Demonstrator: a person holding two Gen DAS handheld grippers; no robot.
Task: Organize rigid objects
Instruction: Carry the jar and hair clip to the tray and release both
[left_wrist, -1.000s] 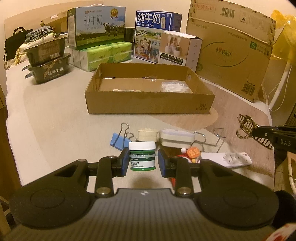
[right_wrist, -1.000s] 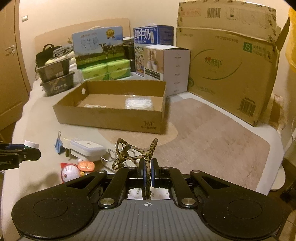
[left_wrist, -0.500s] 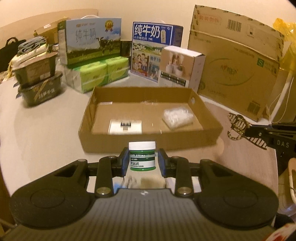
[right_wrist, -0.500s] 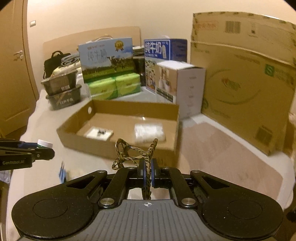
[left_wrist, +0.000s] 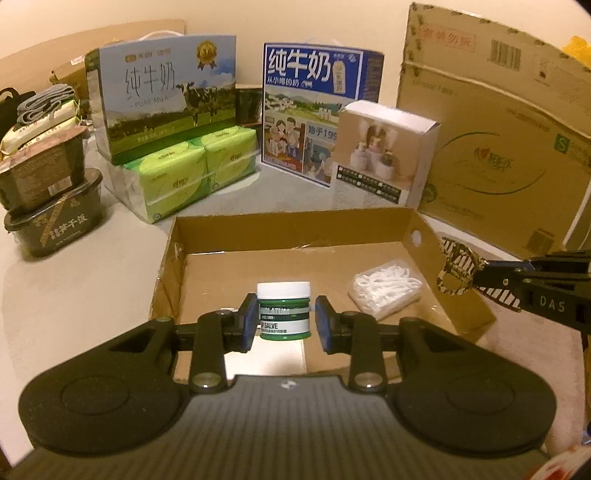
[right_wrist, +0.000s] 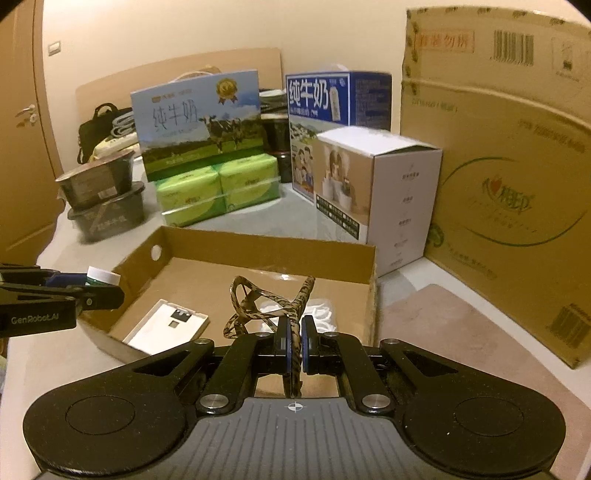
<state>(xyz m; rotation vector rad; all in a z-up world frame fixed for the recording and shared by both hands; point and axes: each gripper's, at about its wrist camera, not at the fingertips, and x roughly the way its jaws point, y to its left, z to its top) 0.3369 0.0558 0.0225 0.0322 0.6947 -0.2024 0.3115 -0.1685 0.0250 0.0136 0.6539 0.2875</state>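
My left gripper (left_wrist: 284, 325) is shut on a green salve jar (left_wrist: 283, 311) with a white lid, held above the near edge of a shallow open cardboard box (left_wrist: 291, 223). My right gripper (right_wrist: 294, 343) is shut on a leopard-patterned hair claw clip (right_wrist: 266, 306), held over the box's near right corner (right_wrist: 371, 291). The right gripper with the clip (left_wrist: 456, 273) also shows at the right of the left wrist view. The left gripper with the jar (right_wrist: 99, 276) shows at the left of the right wrist view. Inside the box lie a white flat device (right_wrist: 166, 326) and a clear bag of white floss picks (left_wrist: 386, 293).
Behind the box stand two milk cartons (left_wrist: 162, 107) (left_wrist: 306, 110), green tissue packs (left_wrist: 184, 173), a white product box (left_wrist: 384, 155) and a large cardboard carton (left_wrist: 498, 140). Stacked dark food bowls (left_wrist: 48, 199) sit at the far left. A pinkish mat (right_wrist: 461, 354) lies right of the box.
Both grippers have lifted and moved forward from the loose items on the table to the cardboard box, carrying the jar and the hair clip. The box now fills the near view.
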